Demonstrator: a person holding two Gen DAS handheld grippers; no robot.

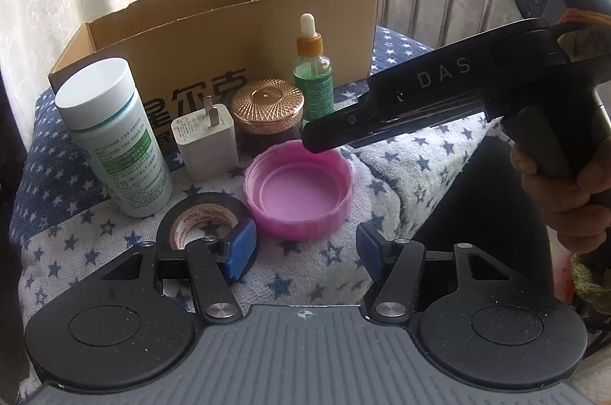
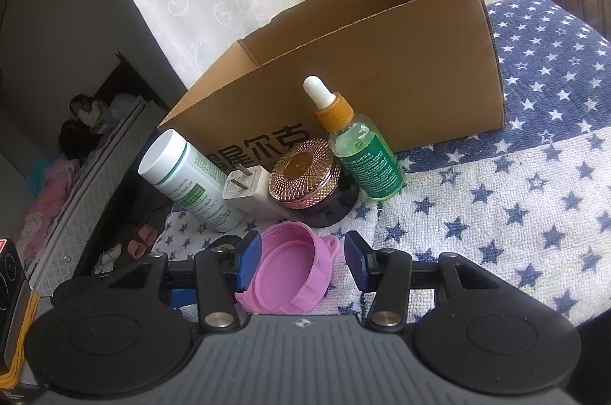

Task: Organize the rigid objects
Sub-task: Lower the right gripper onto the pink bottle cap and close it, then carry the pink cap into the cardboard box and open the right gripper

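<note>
Pink lid lies rim-up on star cloth, in front of cardboard box. Right gripper half-wide, straddling it, not pinching. Light, stiff plastic; grip across ribbed rim. Left gripper empty.

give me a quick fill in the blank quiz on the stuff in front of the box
1. The big plastic cap lying open side up is ____ in colour.
2. The dropper bottle holds a ____ liquid.
3. The white charger stands between the white bottle and the jar with the ____ lid.
4. The roll of tape is ____ in colour.

Missing words: pink; green; gold; black
</note>
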